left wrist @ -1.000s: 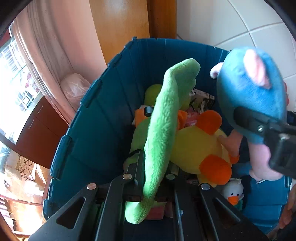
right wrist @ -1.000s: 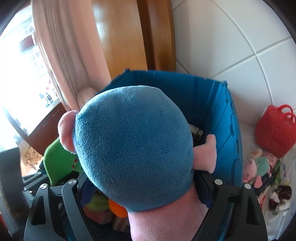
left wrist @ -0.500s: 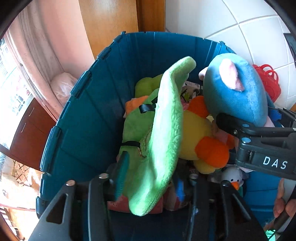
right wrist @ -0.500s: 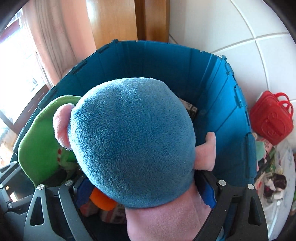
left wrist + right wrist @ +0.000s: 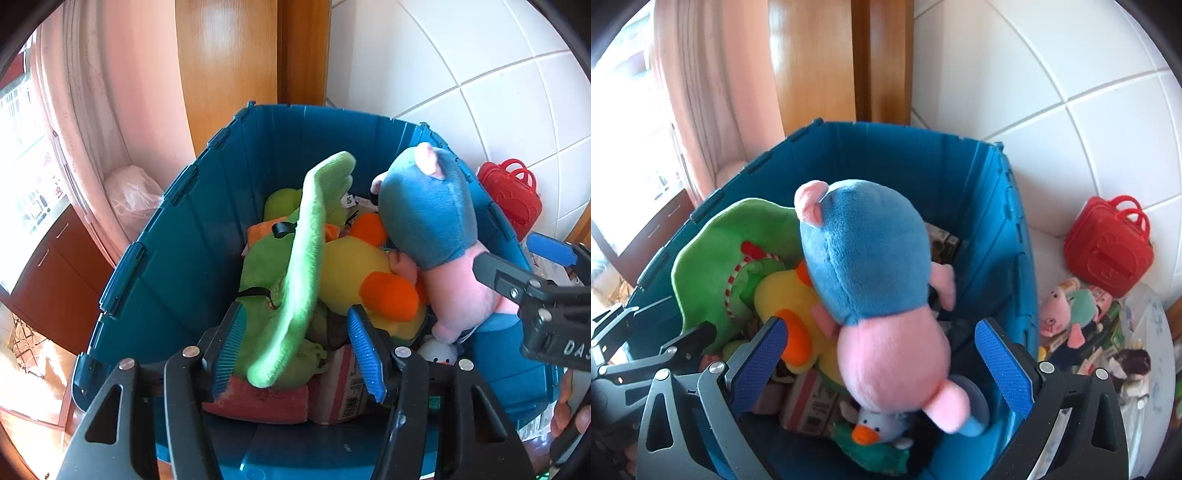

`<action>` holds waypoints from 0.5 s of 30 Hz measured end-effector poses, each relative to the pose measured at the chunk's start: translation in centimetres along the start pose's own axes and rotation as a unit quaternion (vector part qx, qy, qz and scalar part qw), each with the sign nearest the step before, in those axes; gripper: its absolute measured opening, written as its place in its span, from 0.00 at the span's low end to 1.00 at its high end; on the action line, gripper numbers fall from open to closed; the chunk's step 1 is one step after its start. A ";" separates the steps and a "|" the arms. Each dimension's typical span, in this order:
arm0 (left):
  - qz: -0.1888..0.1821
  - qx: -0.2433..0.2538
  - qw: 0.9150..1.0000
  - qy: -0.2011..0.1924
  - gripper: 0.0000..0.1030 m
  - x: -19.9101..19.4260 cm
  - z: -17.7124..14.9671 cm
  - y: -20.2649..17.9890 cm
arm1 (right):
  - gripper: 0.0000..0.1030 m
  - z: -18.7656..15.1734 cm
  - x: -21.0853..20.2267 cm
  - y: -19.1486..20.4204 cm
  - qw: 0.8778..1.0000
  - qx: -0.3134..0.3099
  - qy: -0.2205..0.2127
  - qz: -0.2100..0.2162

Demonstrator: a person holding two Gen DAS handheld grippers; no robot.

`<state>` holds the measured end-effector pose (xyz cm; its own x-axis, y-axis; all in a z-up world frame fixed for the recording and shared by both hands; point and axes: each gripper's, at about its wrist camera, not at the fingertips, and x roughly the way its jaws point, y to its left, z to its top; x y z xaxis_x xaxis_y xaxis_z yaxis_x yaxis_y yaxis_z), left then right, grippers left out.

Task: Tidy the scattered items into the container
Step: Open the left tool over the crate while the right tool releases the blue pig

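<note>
A blue storage bin [image 5: 177, 266] holds several plush toys. The green plush [image 5: 299, 266] lies loose on the pile between the spread fingers of my left gripper [image 5: 299, 350], which is open just above the bin's near rim. The blue and pink plush [image 5: 871, 295] drops head-down into the bin [image 5: 997, 236], free of my right gripper [image 5: 882, 365], which is open with its pads apart on either side. A yellow duck plush [image 5: 354, 273] with orange feet lies under both. The blue plush also shows in the left wrist view [image 5: 428, 218].
A red toy case [image 5: 1108, 254] stands on the white tiled floor right of the bin. Small plush figures [image 5: 1071, 314] and clutter lie beside it. A wooden door frame [image 5: 229, 66] and pink curtain [image 5: 103, 92] stand behind the bin.
Both grippers have opened. The green plush has been let go and rests in the bin. The blue and pink plush has been released and falls into the bin.
</note>
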<state>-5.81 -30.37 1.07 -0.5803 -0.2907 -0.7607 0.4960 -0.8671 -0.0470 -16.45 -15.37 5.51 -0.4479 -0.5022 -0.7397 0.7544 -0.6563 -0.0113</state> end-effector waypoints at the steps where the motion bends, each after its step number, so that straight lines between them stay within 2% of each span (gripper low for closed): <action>1: 0.000 0.001 1.000 -0.003 0.58 -0.1 -0.1 -0.1 | 1.00 -0.3 -0.5 0.0 1.000 -0.003 -0.005 -0.006; 8: 0.001 0.004 1.000 -0.018 0.58 -0.8 -0.8 -1.6 | 1.00 -2.6 -3.6 -1.0 0.999 -0.001 -0.032 -0.028; 15: 0.006 0.005 0.999 -0.043 0.58 -3.2 -1.9 -4.9 | 1.00 -4.9 -6.7 -4.2 0.998 0.021 -0.056 -0.034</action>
<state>-5.13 -24.40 2.52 -0.6289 -0.3341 -0.7020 0.4971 -0.8671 -0.0326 -14.26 -6.44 7.23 -0.5503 -0.5136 -0.6584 0.7006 -0.7130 -0.0294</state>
